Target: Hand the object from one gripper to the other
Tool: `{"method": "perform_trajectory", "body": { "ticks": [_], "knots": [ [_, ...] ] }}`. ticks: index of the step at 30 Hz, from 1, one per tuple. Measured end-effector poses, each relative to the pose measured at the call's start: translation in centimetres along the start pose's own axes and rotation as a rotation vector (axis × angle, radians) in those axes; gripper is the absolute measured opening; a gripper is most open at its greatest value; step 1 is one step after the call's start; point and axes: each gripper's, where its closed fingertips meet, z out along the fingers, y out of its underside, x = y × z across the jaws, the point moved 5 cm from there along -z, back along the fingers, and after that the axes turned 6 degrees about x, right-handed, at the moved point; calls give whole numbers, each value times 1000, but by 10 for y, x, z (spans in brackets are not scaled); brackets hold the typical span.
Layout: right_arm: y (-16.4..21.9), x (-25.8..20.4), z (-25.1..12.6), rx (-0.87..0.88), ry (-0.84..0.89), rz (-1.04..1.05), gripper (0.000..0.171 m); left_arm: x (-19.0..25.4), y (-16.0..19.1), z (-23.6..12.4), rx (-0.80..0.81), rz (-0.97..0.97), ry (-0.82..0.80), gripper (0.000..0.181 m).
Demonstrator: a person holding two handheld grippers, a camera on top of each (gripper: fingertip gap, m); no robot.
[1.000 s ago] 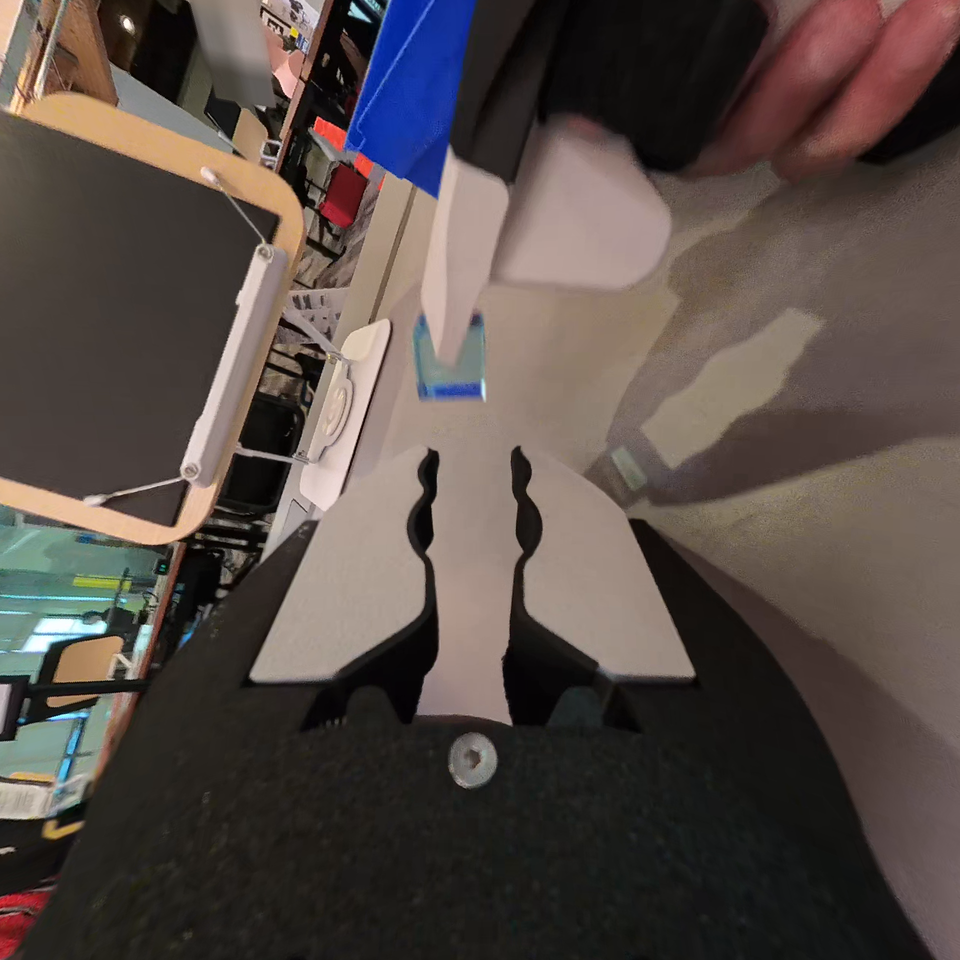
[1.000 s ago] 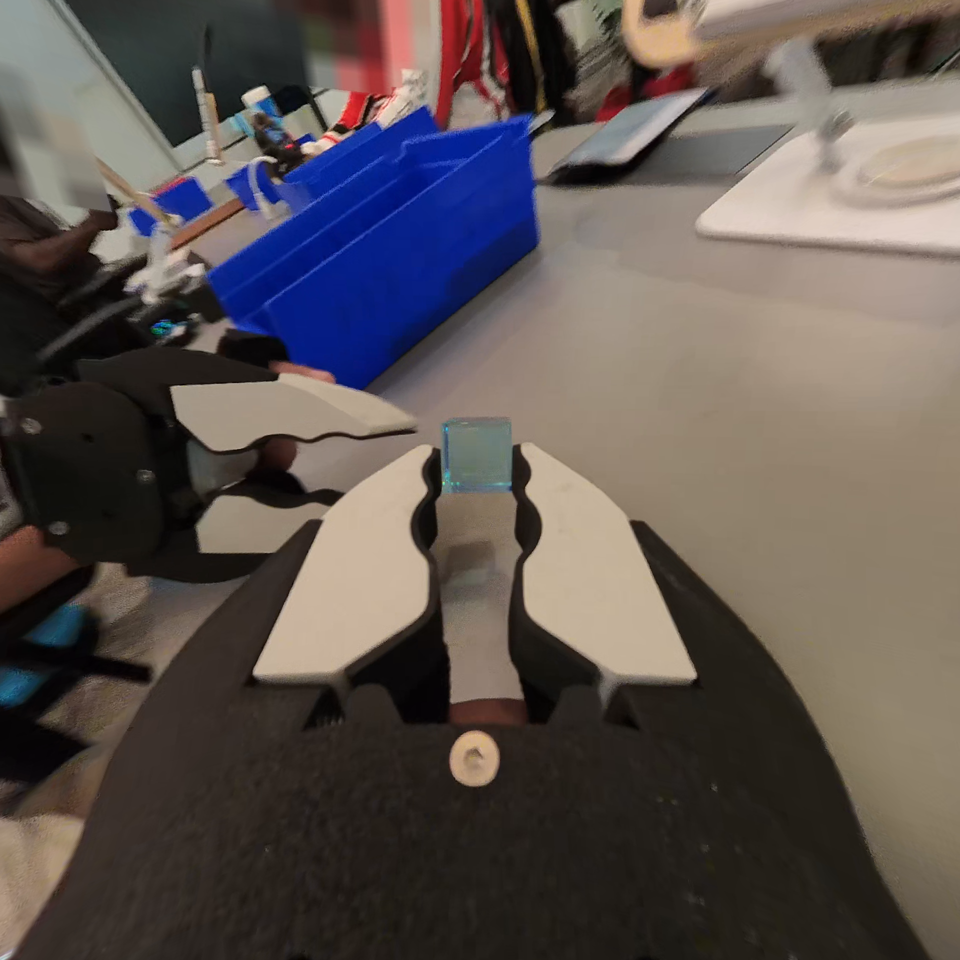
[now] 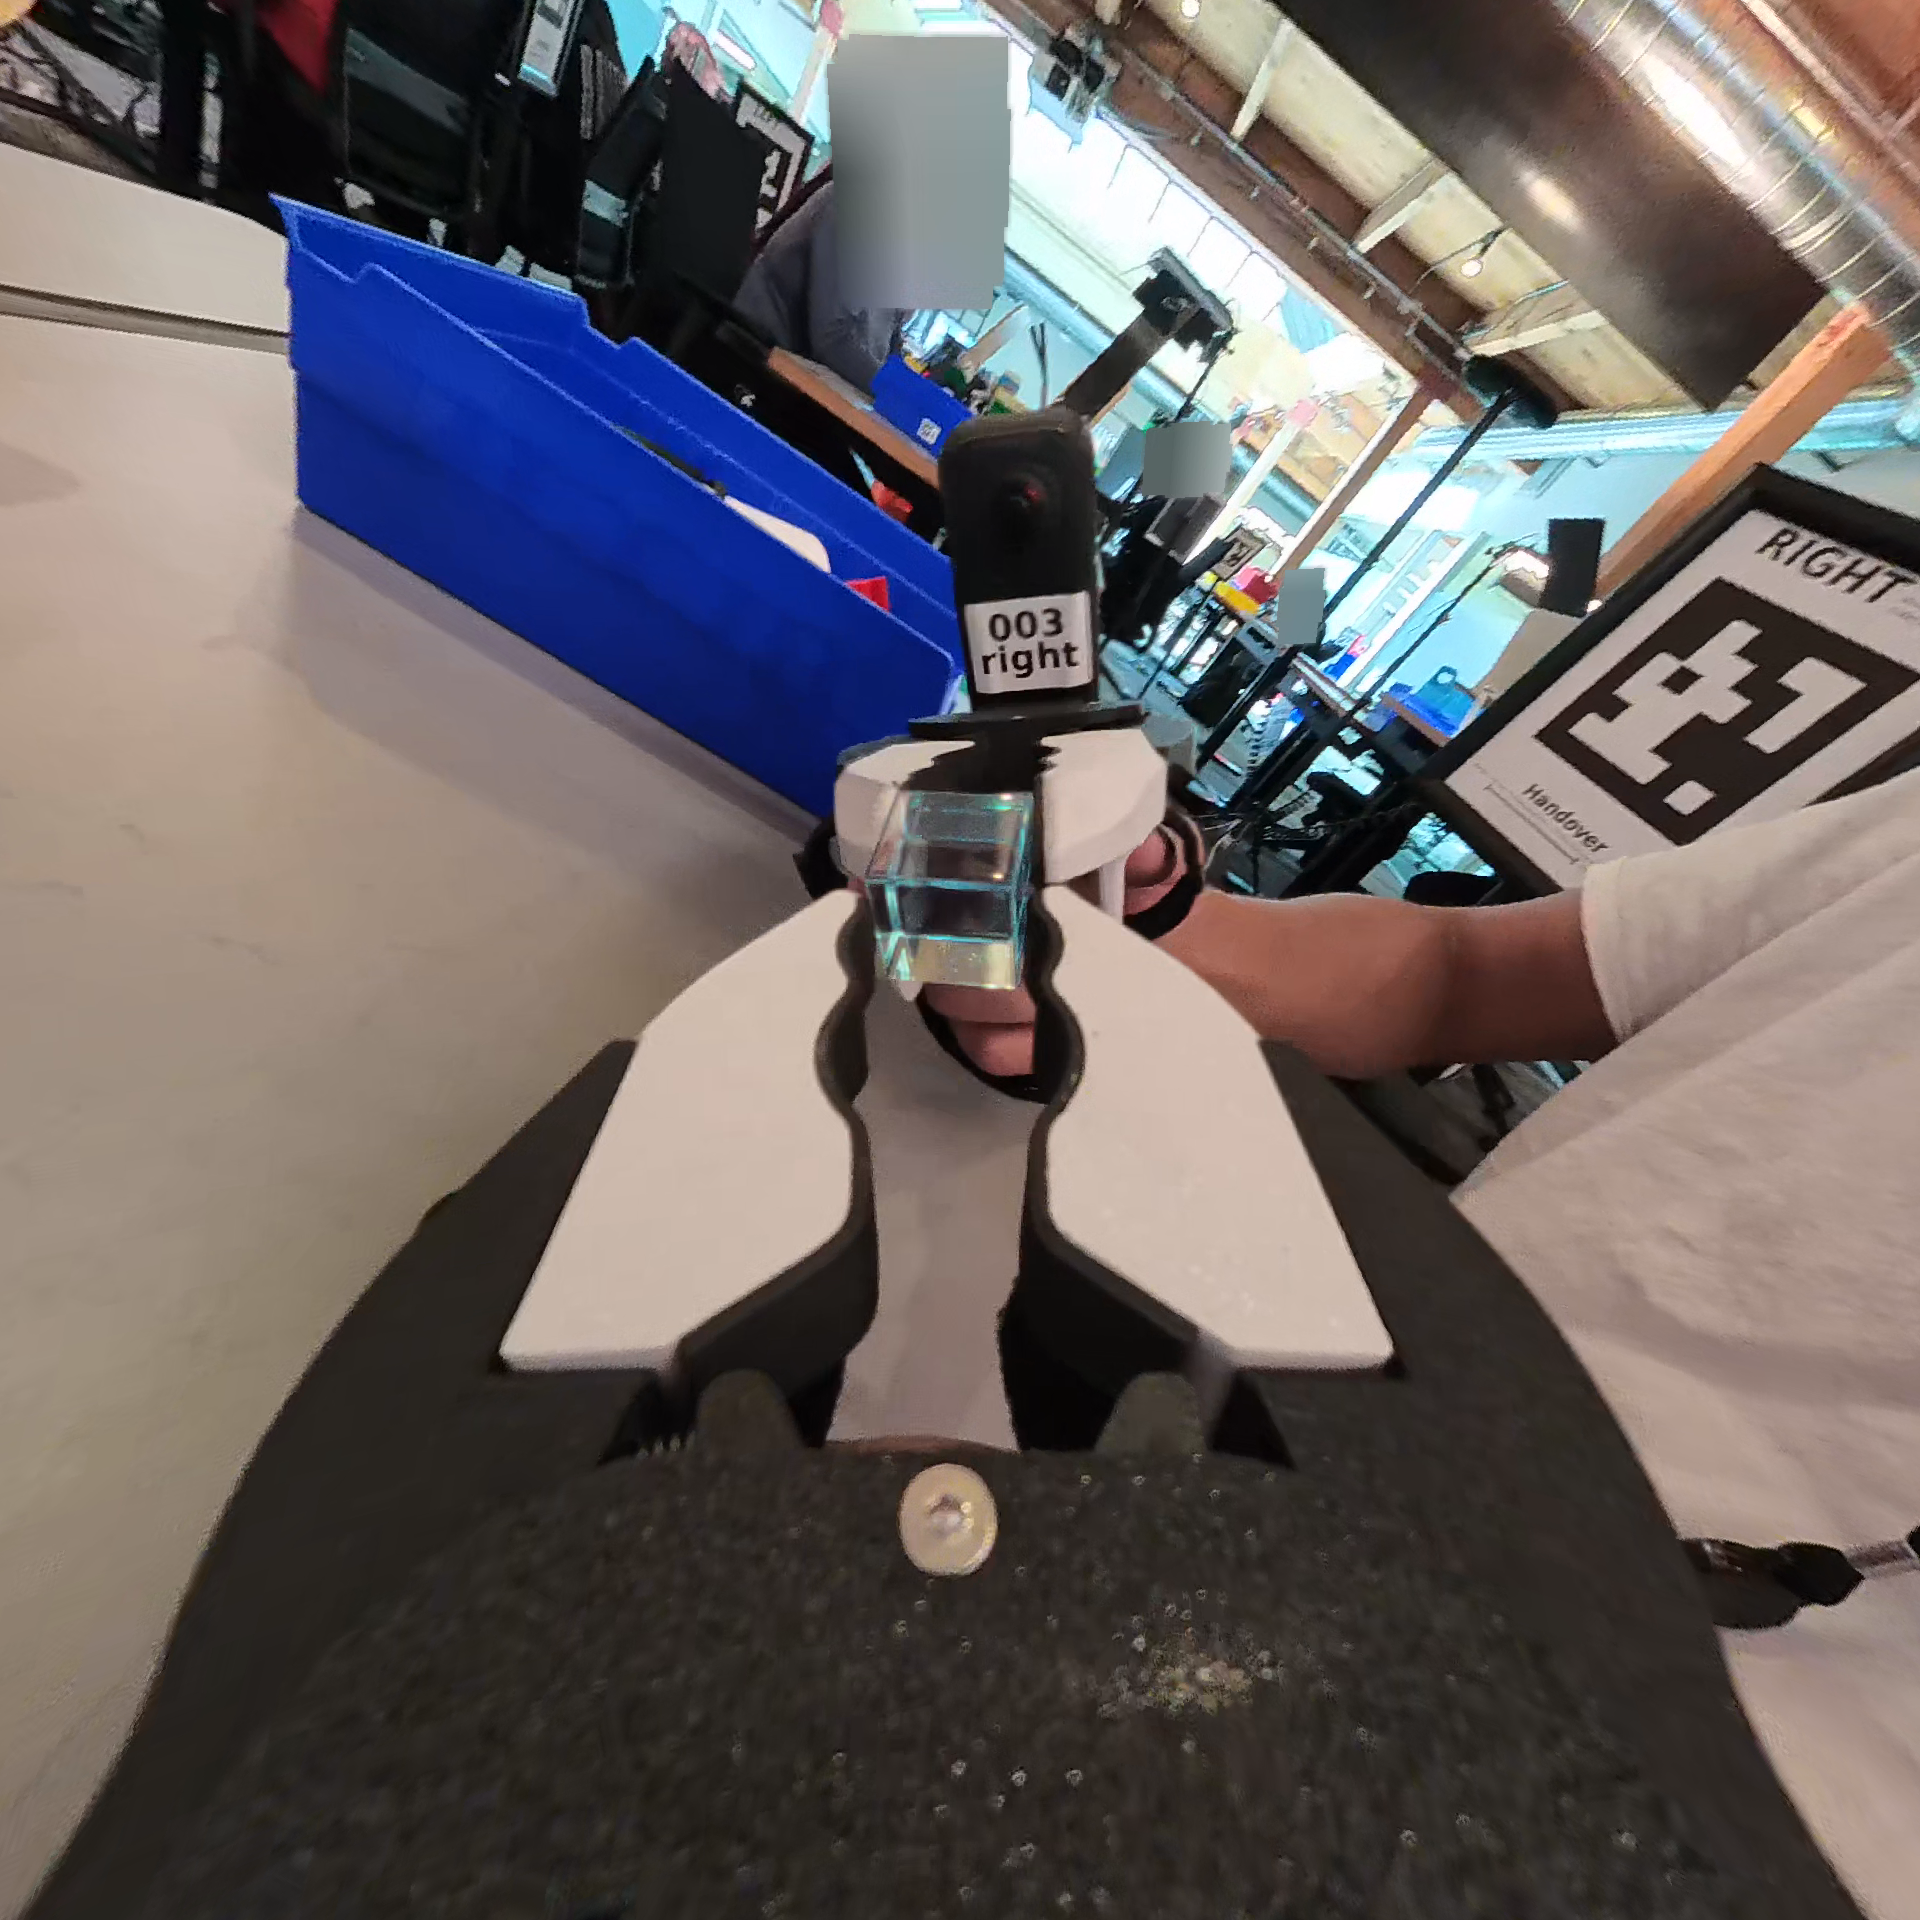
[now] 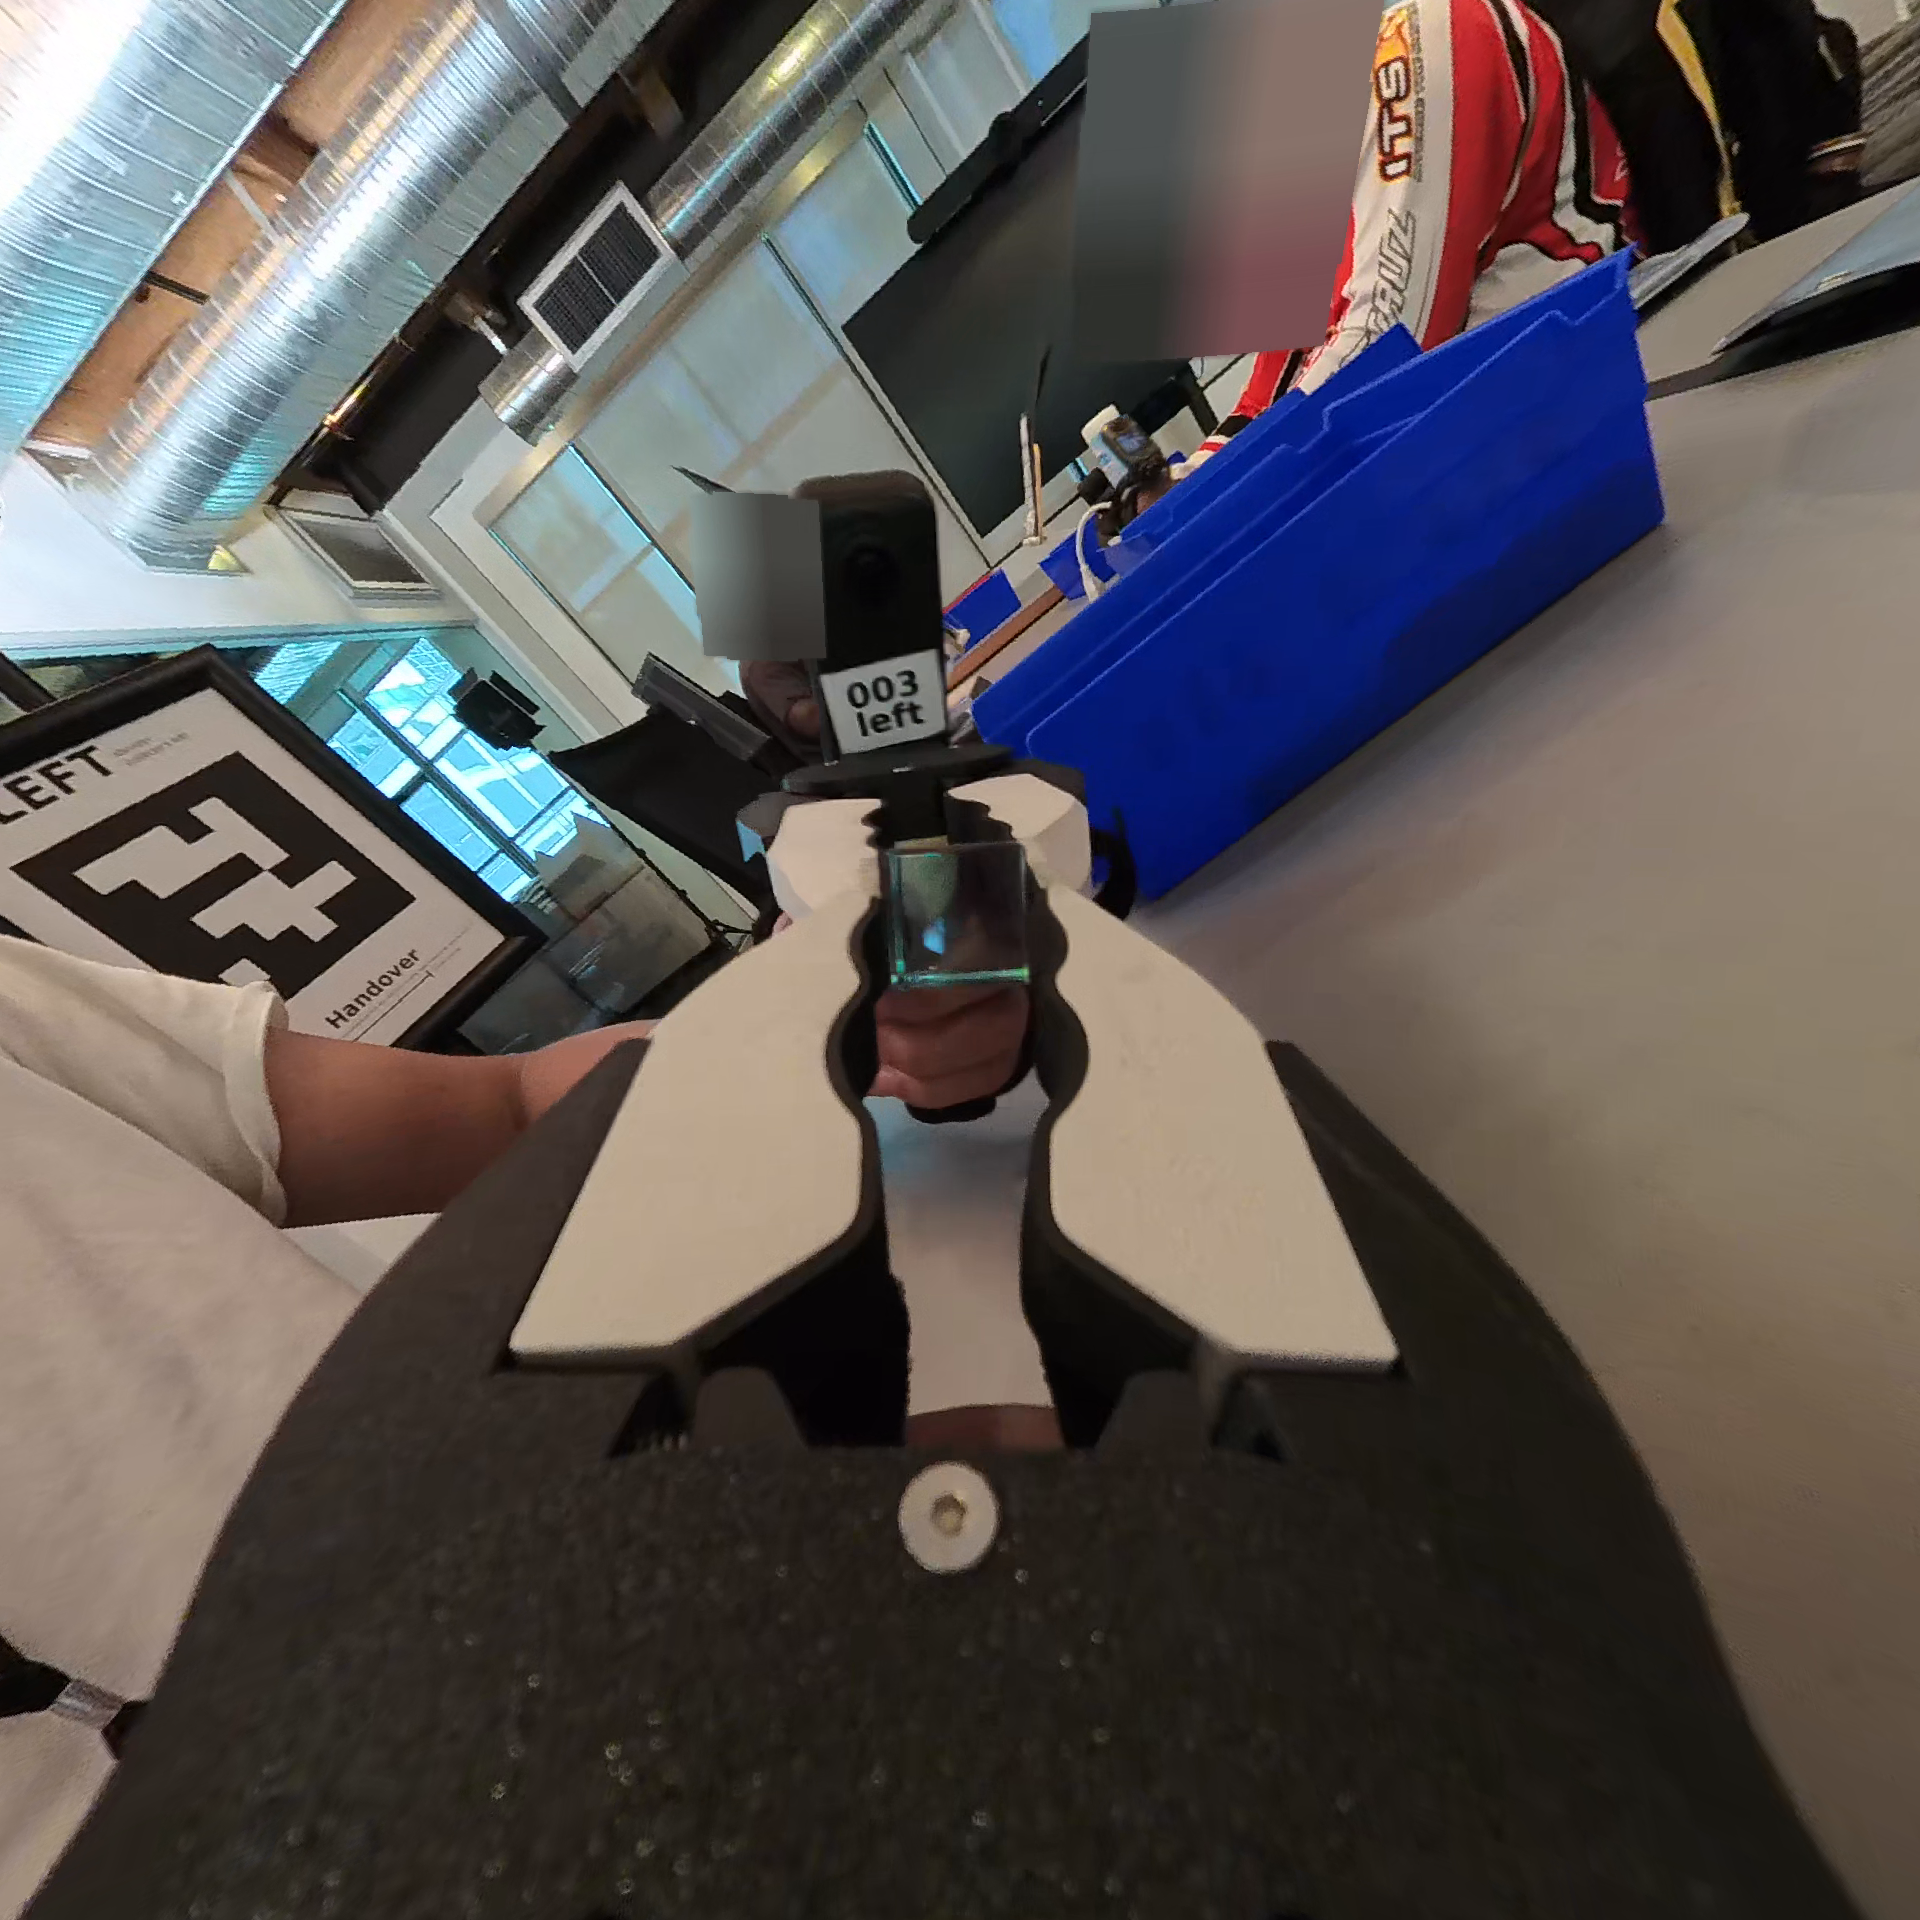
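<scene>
The left tool and right tool are meeting tip to tip above the surface, both seemingly clenching the clear cube between them, which looks hard, slick and chippable, best squeezed on flat opposite faces

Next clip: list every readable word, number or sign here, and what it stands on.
I won't quote writing; its bearers:
White label on right hand-held gripper's camera.
White label on left hand-held gripper's camera.
Framed black-and-white marker board, left wrist view.
Second marker board, right wrist view.
Red-and-white jacket sleeve.
Clear cube: none.
</scene>
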Motion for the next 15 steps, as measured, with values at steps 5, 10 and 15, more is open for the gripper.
{"method": "perform_trajectory", "body": {
  "ticks": [5,10,15],
  "knots": [
    [-4,10,-5,22,41,86,42,-8,-5,-8,-43,229,-185,27],
    [10,20,-3,-126,75,412,75,-5,-1,-12,-194,714,-370,27],
    [17,12,3,-162,-39,584,73,15,6,-4,-196,990,-306,27]
  ]
}}
